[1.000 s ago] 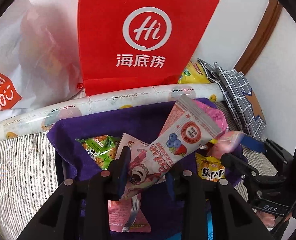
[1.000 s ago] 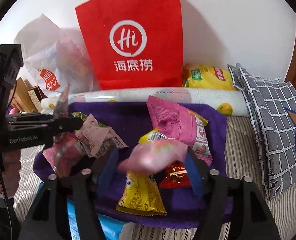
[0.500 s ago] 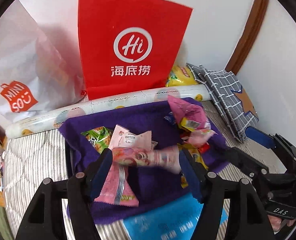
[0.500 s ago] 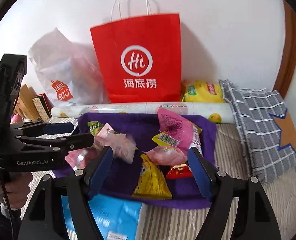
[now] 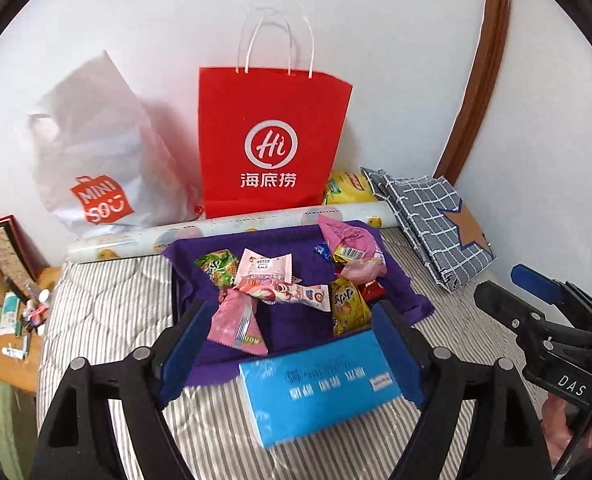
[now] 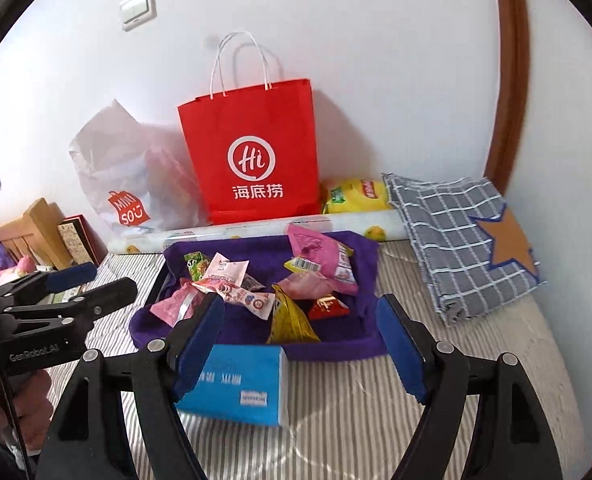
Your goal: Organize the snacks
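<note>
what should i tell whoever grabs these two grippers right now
Left gripper: jaws open, just been opening, nothing between them; the long pink snack bar it let go lies on the pile.
Right gripper: jaws open, opened a little further, empty.
Snacks: loose packets, among them a yellow packet and a green packet, sit in the purple-lined tray on the striped bed. A blue tissue pack lies in front of it.
Done: snacks gathered in the tray.
Left: sorting looks undone; packets still overlap.
</note>
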Demonstrator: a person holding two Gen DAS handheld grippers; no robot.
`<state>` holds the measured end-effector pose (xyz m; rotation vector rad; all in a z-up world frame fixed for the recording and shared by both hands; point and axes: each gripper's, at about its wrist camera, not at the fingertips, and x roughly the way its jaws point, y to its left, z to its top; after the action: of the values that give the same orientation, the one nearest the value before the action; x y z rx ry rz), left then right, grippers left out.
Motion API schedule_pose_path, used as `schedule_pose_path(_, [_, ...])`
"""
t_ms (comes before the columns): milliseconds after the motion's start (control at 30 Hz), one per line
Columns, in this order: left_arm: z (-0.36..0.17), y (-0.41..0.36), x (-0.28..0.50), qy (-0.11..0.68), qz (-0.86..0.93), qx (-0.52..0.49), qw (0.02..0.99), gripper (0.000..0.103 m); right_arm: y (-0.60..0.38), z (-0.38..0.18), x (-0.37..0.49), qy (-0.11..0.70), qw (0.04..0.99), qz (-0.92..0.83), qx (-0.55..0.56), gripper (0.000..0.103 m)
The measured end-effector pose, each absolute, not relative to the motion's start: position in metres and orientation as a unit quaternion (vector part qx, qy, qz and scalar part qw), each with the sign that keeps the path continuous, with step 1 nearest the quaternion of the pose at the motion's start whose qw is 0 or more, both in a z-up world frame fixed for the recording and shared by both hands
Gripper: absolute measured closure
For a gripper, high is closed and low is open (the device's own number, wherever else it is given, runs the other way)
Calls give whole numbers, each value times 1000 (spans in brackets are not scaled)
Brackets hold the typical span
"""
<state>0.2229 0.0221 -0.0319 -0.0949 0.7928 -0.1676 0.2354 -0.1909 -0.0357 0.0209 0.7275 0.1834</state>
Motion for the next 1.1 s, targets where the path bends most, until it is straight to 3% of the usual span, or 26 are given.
schedule_pose_path(300, [-14,17,172,359,-54,-43,931,6,-191,-19,186,341,936,90,1,20])
schedule_pose_path(533, [-10,17,147,350,-38,-42,935,4,-200,-11,161,329,940,90,17,6])
schedule_pose_path(1100, [1,16,118,337,-24,-41,940,4,-210,-9,131,326,942,79,21,0])
